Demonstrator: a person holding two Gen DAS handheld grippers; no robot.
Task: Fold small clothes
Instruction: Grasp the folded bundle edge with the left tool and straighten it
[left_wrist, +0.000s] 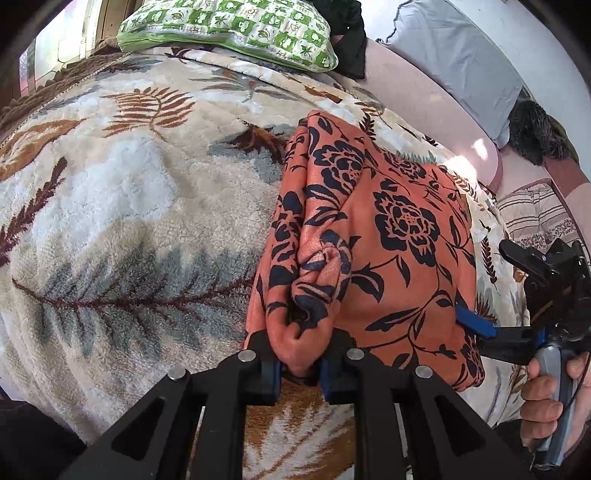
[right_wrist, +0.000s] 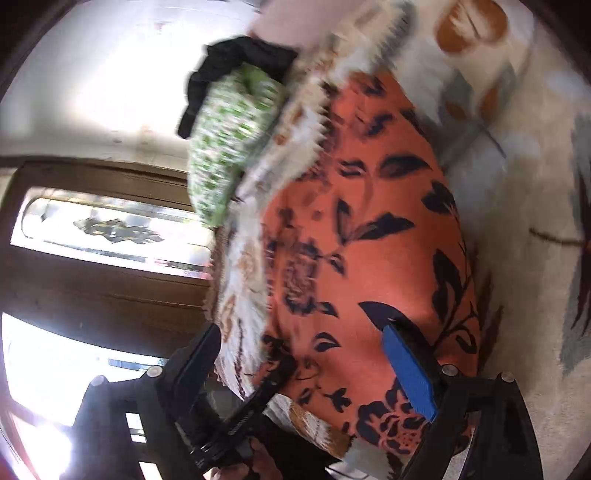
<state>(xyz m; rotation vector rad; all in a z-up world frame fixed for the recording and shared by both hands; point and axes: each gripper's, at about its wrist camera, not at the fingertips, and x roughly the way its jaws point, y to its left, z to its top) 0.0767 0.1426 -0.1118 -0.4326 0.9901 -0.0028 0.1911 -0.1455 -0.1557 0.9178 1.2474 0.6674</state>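
Observation:
An orange garment (left_wrist: 399, 236) with a dark floral print lies half-folded on a fleece leaf-patterned blanket (left_wrist: 129, 206). In the left wrist view my left gripper (left_wrist: 298, 369) is shut on a bunched fold at the garment's near edge, and the cloth fills the gap between the blue pads. My right gripper (left_wrist: 487, 284) comes in from the right, held by a hand (left_wrist: 546, 391), with its blue pad at the garment's right edge. The blurred right wrist view shows the right gripper (right_wrist: 299, 332) open wide over the garment (right_wrist: 369, 240), nothing pinched between its fingers.
A green-and-white patterned pillow (left_wrist: 229, 29) lies at the head of the bed beside a dark cloth (left_wrist: 347, 40). A grey pillow (left_wrist: 458, 55) and a striped cushion (left_wrist: 535, 218) sit to the right. A wooden door with glass panes (right_wrist: 103, 236) stands beyond the bed.

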